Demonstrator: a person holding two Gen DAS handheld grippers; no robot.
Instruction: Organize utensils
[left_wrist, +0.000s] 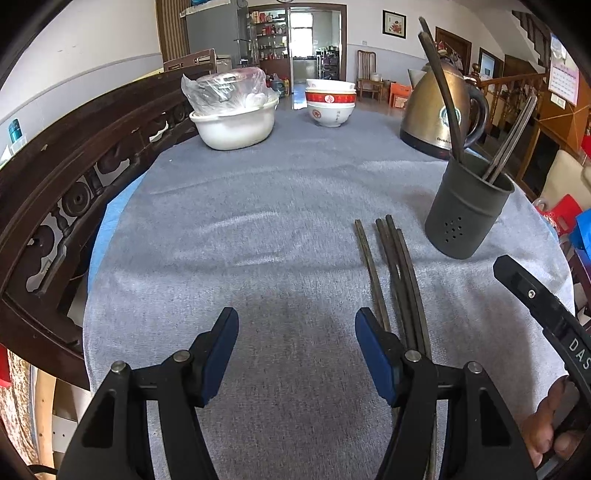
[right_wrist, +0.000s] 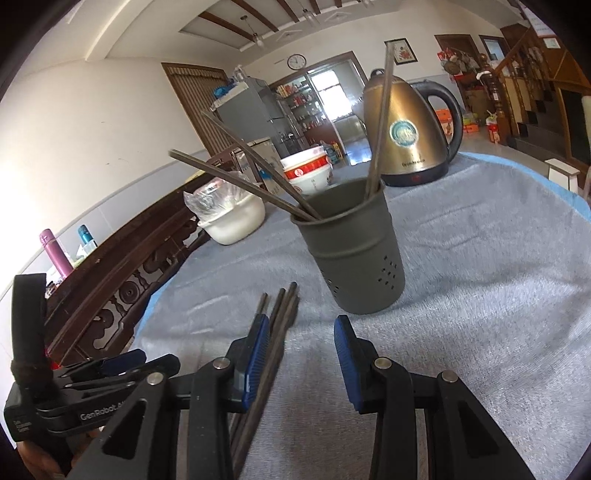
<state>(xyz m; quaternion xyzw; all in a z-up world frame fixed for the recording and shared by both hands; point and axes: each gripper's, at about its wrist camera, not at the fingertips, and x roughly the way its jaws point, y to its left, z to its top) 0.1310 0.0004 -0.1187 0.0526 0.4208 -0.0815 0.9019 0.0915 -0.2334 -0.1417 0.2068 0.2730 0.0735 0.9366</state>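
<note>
Four dark chopsticks (left_wrist: 397, 280) lie loose on the grey cloth (left_wrist: 258, 240), side by side, tips pointing toward the dark holder cup (left_wrist: 467, 206) just beyond them; cup upright, near the right side of the table. Inside the cup: two chopsticks leaning left (right_wrist: 255, 181), and at least one, probably a pair, standing steeper on the right (right_wrist: 378, 147). So the job reads as roughly half done: some sticks are stowed, four left on the cloth. Left gripper (left_wrist: 297, 343) spread wide, nothing between its pads, hovering over bare cloth with its right finger just beside the loose sticks. Right gripper (right_wrist: 301, 350) partly open, gripping nothing; the loose sticks run under or just inside its left finger, contact not clear from either view. Right gripper also shows at the lower right of the left view, with a hand (left_wrist: 554, 424) behind it. Room for moving: open cloth between sticks and cup, a short clear path. Kettle (left_wrist: 439, 107) stands behind the cup, near it, so a high swing could catch it or the leaning sticks. White basin (left_wrist: 236, 125) and stacked bowls (left_wrist: 330, 101) well apart at the far edge. Carved wooden rail (left_wrist: 74, 177) borders the left edge; cup sits near the right edge of the cloth
</note>
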